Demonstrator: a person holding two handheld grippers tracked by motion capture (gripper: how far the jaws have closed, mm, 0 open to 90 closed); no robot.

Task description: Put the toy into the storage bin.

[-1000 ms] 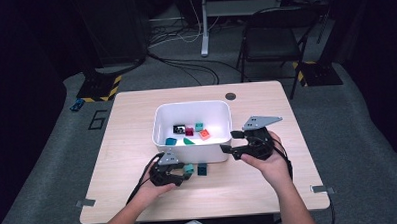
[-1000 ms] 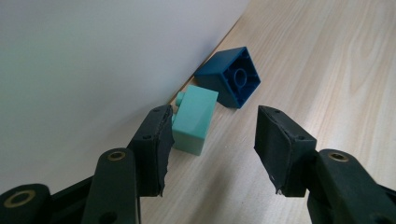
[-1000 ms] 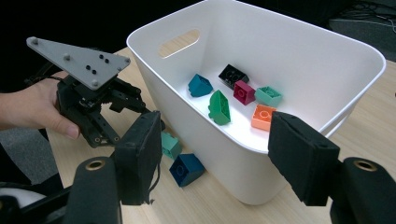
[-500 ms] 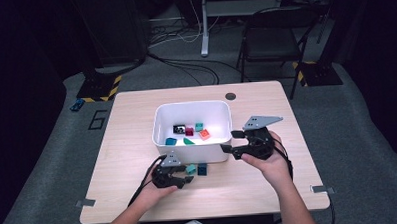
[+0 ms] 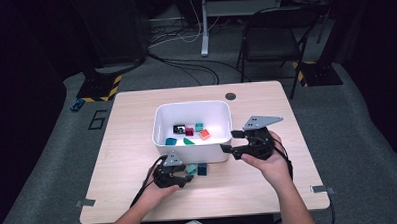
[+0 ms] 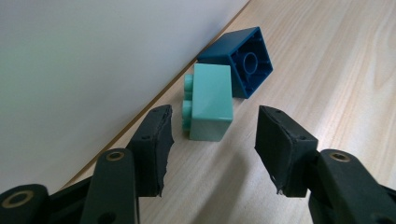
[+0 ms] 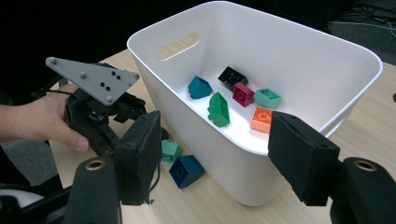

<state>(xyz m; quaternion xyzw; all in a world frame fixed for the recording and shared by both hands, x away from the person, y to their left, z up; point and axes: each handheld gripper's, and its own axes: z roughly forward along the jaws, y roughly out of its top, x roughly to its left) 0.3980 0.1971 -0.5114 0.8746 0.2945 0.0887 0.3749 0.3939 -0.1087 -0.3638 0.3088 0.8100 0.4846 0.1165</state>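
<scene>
A mint-green brick (image 6: 212,100) lies on its side on the table against the outer wall of a white bin (image 6: 93,60), with a dark blue brick (image 6: 240,60) just beyond it. My left gripper (image 6: 215,135) is open, its jaws level with the mint brick's near end but not touching it. From above, the left gripper (image 5: 185,173) points right at the mint brick (image 5: 191,169) and the blue brick (image 5: 202,168). My right gripper (image 5: 231,142) stands open by the bin's (image 5: 159,113) right front corner, with nothing between its jaws (image 7: 217,126).
Inside the bin (image 7: 327,37) lie several bricks, among them a green one (image 7: 218,108), a black one (image 7: 232,77), a magenta one (image 7: 243,93) and an orange one (image 7: 261,119). A chair (image 5: 271,39) and cables stand beyond the table's far edge.
</scene>
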